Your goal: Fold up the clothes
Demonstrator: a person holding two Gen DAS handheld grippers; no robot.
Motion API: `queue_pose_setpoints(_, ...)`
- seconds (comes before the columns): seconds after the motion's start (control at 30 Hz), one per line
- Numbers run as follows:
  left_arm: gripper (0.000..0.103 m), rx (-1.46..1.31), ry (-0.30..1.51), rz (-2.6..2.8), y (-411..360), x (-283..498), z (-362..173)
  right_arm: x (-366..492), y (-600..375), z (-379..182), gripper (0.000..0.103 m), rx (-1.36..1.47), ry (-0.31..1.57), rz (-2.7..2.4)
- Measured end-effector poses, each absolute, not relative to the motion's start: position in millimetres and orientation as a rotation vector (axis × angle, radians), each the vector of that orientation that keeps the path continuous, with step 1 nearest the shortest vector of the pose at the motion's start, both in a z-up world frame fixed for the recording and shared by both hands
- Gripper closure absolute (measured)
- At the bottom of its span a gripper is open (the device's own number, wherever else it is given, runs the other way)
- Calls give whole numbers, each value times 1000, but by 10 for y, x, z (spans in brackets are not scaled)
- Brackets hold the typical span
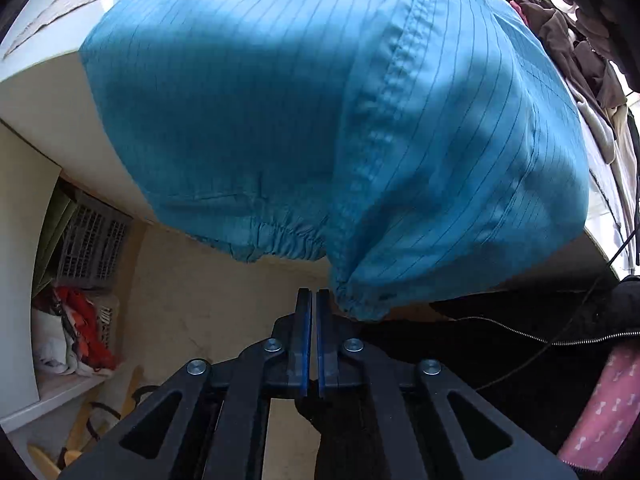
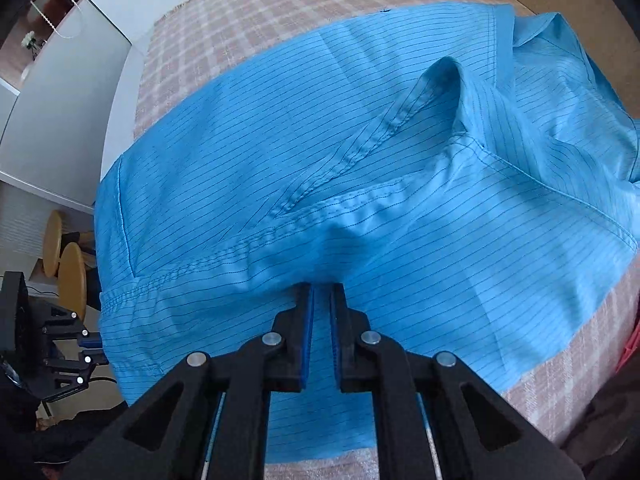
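left wrist: my left gripper (image 1: 313,294) pressed together, empty, cuff (image 1: 360,304) just right of it. right gripper (image 2: 322,288) barely parted over the garment (image 2: 280,152). thin, limp, slippery; i'd pinch seams.

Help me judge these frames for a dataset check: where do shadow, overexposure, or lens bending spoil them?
Left wrist view: a broad shadow crosses the blue garment; the upper-right corner is blown out white; the table edge bows. Right wrist view: even light on the garment, slight blur low on its left edge, checked cloth lines curving.
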State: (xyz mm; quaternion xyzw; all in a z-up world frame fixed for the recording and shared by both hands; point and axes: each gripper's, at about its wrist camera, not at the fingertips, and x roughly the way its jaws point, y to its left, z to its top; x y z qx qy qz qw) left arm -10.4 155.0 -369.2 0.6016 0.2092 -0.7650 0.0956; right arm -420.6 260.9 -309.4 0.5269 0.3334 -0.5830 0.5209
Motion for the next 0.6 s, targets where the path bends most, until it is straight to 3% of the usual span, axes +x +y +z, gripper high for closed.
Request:
queue_pose_setpoints(0.1, 96, 1727, 610, -2328, 1315, 107, -3380, -4154, 2688, -3015, 94, 1271, 762, -1441)
queue_pose_setpoints(0.33, 97, 1669, 417, -2580, 593, 147, -2797, -3717, 3611, -2392, 94, 1092, 308, -1642)
queue_pose_setpoints(0.37, 97, 1680, 389, -2632, 515, 108, -2769, -3604, 3755, -2346, 89, 1062, 266, -1688)
queue_pose_setpoints(0.4, 97, 1698, 370, -2684, 446, 67, -2772, -3439, 3840, -2353, 75, 1037, 255, -1752)
queue_pose_setpoints(0.47, 97, 1751, 342, -2764, 362, 10, -2775, -3169, 4046, -2377, 60, 1045, 235, -1868)
queue_pose_setpoints(0.6, 97, 1850, 269, -2846, 244, -21, -2888, -2743, 4084, -2601, 60, 1230, 104, -2006)
